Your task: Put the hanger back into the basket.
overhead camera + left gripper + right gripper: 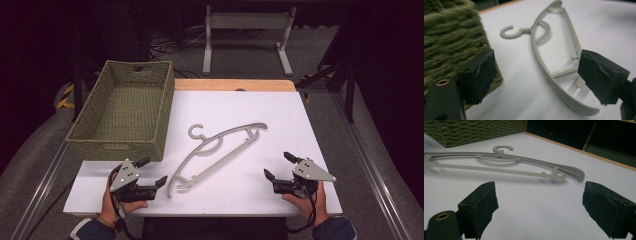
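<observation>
Hanger (215, 150) first: the grey plastic coat hanger is lying flat on the white tabletop (280, 125), slanting from its near end by your left gripper (151, 172) up to its far end toward the middle. Your left gripper is sitting just beside that near end, jaws standing wide apart and gripping nothing; in the left gripper view the hanger's near tip is lying between the two jaws, close to the right-hand one, without touching either. Your right gripper (279, 166) is resting well apart from the hanger at the near right of the tabletop, jaws likewise spread wide and holding nothing. The green woven basket (120, 145) is standing at the far left, just beside the hanger's hook, and nothing is lying in it.
</observation>
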`<state>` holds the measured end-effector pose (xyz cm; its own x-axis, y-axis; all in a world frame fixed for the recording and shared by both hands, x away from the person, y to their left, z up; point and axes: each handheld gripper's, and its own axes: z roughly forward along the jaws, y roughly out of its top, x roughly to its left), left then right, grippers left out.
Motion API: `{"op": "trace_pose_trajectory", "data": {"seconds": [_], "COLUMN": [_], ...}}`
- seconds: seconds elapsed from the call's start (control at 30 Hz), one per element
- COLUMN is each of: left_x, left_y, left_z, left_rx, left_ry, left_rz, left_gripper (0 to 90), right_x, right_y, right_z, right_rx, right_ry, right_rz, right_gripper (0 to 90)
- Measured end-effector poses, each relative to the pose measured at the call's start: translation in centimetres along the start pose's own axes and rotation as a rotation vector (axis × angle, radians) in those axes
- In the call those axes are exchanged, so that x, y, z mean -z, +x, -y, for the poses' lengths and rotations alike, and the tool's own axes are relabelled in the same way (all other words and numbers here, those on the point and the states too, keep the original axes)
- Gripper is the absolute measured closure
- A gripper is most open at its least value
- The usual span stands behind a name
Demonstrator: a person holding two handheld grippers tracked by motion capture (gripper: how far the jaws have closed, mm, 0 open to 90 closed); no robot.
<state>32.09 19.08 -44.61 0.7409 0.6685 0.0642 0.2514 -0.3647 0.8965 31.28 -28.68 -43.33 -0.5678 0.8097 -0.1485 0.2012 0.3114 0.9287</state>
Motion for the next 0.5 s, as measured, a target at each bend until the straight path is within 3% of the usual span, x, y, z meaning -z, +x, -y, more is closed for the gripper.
{"op": "trace_pose_trajectory", "data": {"seconds": [0.1, 0.13, 0.23, 0.27, 0.37, 0.43, 0.47, 0.5], "left_x": [-1.6, -1.6, -2.8, -3.7, -5.2, -6.1, -6.6, -6.9], "left_y": [0.0, 0.0, -0.1, -0.4, -0.4, 0.1, 0.3, 0.2], "left_z": [-0.8, -0.8, -1.4, -1.8, -2.4, -2.8, -2.9, -3.0], "left_rx": [0.017, 0.017, 0.017, 0.001, -0.013, 0.022, 0.031, 0.026], "left_ry": [0.081, 0.081, 0.138, 0.199, 0.271, 0.317, 0.347, 0.358], "left_rz": [-0.008, -0.008, 0.03, 0.0, -0.017, -0.005, 0.028, 0.034], "left_gripper": [23.3, 24.1, 26.0, 27.5, 33.6, 37.4, 39.2, 43.0], "right_x": [-0.2, -0.3, -0.6, -0.7, -1.2, -1.6, -1.6, -1.7], "right_y": [-0.2, -0.2, 0.0, 0.0, 0.3, 0.7, 0.8, 0.9], "right_z": [0.2, 0.2, 0.2, 0.2, 0.1, 0.2, 0.2, 0.2], "right_rx": [-0.007, -0.007, -0.008, -0.006, 0.01, 0.023, 0.031, 0.037], "right_ry": [0.032, 0.041, 0.057, 0.06, 0.089, 0.103, 0.107, 0.111], "right_rz": [0.007, 0.009, 0.003, 0.001, -0.012, -0.025, -0.029, -0.035], "right_gripper": [13.6, 13.7, 14.1, 14.2, 15.0, 15.1, 15.3, 15.4]}}
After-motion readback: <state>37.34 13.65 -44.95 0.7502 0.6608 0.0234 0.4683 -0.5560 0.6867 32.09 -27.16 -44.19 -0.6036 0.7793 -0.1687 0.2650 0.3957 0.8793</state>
